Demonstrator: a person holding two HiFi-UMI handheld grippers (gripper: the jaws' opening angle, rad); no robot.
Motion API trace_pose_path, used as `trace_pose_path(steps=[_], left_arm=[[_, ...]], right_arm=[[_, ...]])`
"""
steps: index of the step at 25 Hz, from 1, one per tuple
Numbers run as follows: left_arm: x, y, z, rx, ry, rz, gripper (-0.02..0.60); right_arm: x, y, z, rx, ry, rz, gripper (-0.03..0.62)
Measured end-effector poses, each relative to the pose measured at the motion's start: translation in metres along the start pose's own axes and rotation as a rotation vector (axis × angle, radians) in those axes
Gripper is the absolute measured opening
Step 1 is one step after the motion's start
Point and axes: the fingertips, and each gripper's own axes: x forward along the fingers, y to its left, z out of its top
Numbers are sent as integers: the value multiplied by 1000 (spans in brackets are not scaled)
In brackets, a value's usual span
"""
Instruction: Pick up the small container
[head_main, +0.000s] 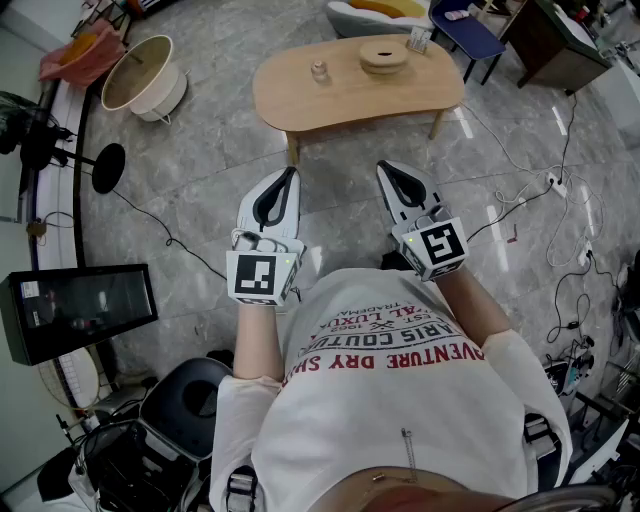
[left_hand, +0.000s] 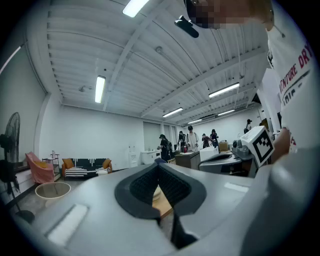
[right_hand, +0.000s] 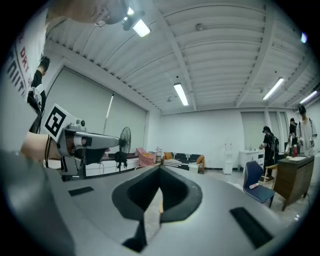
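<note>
We hold both grippers level above the floor (head_main: 340, 200), short of the wooden tabletop (head_main: 300, 105). The left gripper (head_main: 291, 175) has its fingers (left_hand: 172, 189) closed on nothing. The right gripper (head_main: 386, 168) is the same, tips together and empty. The container (head_main: 319, 72) stands upright on the tabletop, well ahead of both, left of a round wooden dish (head_main: 384, 55).
</note>
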Motion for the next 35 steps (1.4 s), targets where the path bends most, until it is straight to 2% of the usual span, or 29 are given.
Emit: trace_pose_path(steps=[9, 17, 19, 21, 23, 27, 32, 35], left_arm=[[1, 3, -1, -1, 7, 9, 11], [11, 4, -16, 11, 36, -7, 12], [20, 3, -21, -18, 44, -21, 58], [29, 0, -27, -44, 50, -41, 234], [38, 0, -34, -53, 57, -38, 253], [62, 8, -49, -77, 78, 16, 288], [113, 41, -65, -113, 82, 130, 311], [154, 57, -75, -111, 113, 186, 311]], right_arm=[[2, 2, -1, 10, 8, 13, -5], [9, -10, -9, 50, 16, -14, -5], [11, -16, -13, 59, 24, -19, -5], [13, -21, -17, 66, 38, -18, -5], [16, -29, -21, 69, 49, -12, -5], [33, -53, -31, 85, 58, 17, -5], [84, -101, -41, 108, 44, 78, -5], [121, -138, -45, 115, 40, 132, -5]])
